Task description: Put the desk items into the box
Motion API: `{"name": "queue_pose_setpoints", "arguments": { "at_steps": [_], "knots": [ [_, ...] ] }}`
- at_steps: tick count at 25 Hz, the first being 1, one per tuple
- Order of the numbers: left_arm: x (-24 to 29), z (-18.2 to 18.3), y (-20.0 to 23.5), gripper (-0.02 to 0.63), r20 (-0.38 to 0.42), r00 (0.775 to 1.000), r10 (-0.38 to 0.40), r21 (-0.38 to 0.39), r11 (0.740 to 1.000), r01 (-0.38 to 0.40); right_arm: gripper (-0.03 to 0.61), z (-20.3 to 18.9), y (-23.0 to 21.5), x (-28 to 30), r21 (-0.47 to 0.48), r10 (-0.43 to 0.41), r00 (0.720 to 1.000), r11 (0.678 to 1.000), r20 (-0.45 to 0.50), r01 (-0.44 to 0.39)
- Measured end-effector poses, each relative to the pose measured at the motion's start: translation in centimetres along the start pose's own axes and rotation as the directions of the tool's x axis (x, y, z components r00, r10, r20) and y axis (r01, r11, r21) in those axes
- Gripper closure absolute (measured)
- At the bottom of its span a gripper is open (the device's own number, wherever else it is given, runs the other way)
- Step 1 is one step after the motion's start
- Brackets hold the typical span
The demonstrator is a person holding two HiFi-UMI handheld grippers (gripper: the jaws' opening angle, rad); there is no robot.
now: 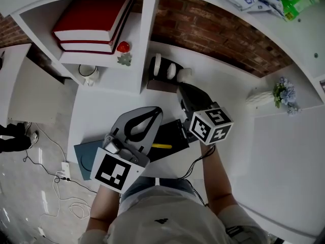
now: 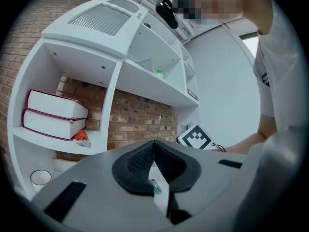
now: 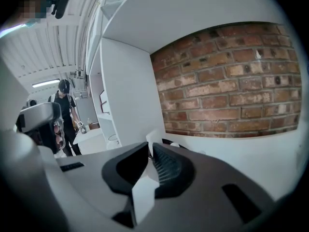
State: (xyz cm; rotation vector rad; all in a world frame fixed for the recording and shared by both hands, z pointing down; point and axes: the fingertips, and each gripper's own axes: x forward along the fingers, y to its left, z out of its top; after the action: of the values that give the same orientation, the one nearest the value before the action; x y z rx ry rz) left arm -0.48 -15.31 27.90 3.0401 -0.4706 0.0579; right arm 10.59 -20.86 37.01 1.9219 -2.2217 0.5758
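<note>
Box (image 1: 171, 134), black, flat and shallow, sits on the white desk (image 1: 264, 151) close to the person, between the two grippers and partly hidden under them. A yellow pencil (image 1: 161, 146) lies along its near edge; whether it rests inside cannot be told.

The left gripper (image 2: 154, 144) hangs over the box's left end. Its ribbed black pads are pressed together at the tips, with nothing between them. The right gripper (image 3: 148, 148) points past the box's far side, its pads parted by only a thin slit and clasping nothing. Just beyond its tips stands a black-and-white item (image 1: 170, 70) with rounded parts on a brown base.

A dark teal pad (image 1: 84, 159) lies flat at the desk's left edge, partly overhanging it. To the right the smooth desk runs broad and bare to its curved rim. On the left, the upright panel of the white shelf unit (image 1: 148, 39) closes in beside the item, with red books (image 1: 91, 19) stacked in its bay. Rough brick wall (image 1: 213, 29) backs the desk.
</note>
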Motion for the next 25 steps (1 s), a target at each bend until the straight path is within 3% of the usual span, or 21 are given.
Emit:
{"name": "queue_pose_setpoints", "arguments": {
  "at_steps": [11, 25],
  "knots": [
    [-1.4, -1.4, 2.8, 0.600, -0.012, 0.999, 0.037, -0.041, 0.998, -0.038, 0.510, -2.3, -2.3, 4.5, 0.006, -0.108, 0.991, 0.994, -0.081, 0.108],
    [-2.0, -2.4, 5.1, 0.601, -0.030, 0.997, 0.066, -0.060, 0.996, -0.068, 0.460, -4.8, -5.1, 8.4, 0.012, -0.231, 0.959, 0.972, -0.163, 0.236]
  ]
}}
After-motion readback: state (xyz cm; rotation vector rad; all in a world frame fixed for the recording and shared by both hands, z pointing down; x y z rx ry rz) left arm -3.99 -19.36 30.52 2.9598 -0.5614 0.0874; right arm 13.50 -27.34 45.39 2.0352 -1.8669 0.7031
